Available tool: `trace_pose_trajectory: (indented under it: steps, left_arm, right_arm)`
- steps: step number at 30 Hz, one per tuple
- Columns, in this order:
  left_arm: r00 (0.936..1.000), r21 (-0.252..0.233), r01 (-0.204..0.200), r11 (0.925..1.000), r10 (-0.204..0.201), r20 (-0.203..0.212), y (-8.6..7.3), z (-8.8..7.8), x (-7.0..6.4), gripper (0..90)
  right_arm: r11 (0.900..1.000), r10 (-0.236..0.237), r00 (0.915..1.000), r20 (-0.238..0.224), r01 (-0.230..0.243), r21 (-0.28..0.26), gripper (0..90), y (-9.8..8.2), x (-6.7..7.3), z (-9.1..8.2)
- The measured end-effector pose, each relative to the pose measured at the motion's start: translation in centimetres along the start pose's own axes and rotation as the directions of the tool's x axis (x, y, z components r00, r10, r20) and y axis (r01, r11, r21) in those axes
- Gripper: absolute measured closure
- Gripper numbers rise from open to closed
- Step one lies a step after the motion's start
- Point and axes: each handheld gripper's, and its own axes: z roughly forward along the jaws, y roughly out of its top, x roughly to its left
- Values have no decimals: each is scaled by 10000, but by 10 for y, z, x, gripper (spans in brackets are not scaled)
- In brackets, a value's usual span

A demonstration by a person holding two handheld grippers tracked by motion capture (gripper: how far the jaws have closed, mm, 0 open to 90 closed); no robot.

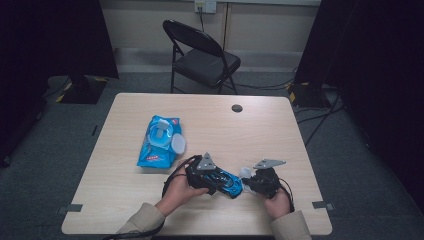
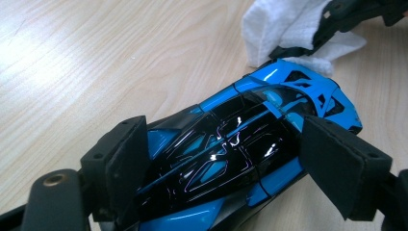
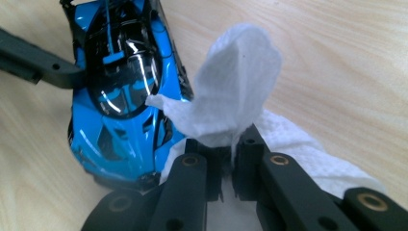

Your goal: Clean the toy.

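A pale wooden table [image 1: 125,200] is standing before a folding chair [image 1: 202,57]; from above, the left gripper [image 1: 212,175] is clamping a blue toy car [image 1: 227,182] near the front edge. The left gripper view is revealing pads squeezing its flanks. The right gripper [image 3: 226,166] is pinching a white wipe [image 3: 231,96] against the car's side; wiping gently should be keeping the car steady.

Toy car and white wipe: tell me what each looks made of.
Toy car: hard, glossy blue and black shell, probably painted plastic or metal; sharp bright reflections run across its roof. White wipe: soft, matte, non-woven or paper-like sheet; it folds limply and shows a fine embossed texture where the right gripper pinches it.
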Motion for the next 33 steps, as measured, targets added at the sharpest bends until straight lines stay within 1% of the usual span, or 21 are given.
trace_pose_trajectory:
  steps: [9,11,14,18,24,26,29,31,33]
  left_arm:
    - [10000,107,7,9999,-7,-32,0,-1,1,177]
    - [10000,127,16,9999,-16,-62,0,-2,2,177]
    - [10000,107,44,9999,-44,-77,-1,-2,3,177]
    - [10000,112,24,9999,-23,-73,-1,-2,3,177]
    - [9999,97,25,9999,-24,-99,-1,-2,2,178]
    - [9999,89,26,10000,-25,-104,-1,-2,2,178]
    - [9999,83,26,10000,-26,-98,-1,-2,2,178]
    - [9999,81,23,10000,-22,-108,-1,-2,2,178]
    - [10000,83,-2,10000,3,-88,-1,-2,1,179]
  right_arm:
    - [9995,-235,9995,-204,239,195,847,-7,6,-8]
    - [9997,-157,9992,-365,164,204,848,-9,8,-10]
    - [9994,-186,9985,-524,202,295,847,-13,13,-12]
    - [9987,-351,9980,-521,370,356,847,-16,20,-15]
    - [9988,-259,9975,-659,286,407,846,-19,25,-18]
    - [9986,-281,9967,-768,315,430,847,-20,28,-18]
    - [9984,-289,9964,-800,327,465,847,-22,33,-19]
    - [9985,-257,9955,-913,300,460,847,-23,36,-18]
    - [9985,-253,9934,-1120,306,460,847,-23,39,-17]
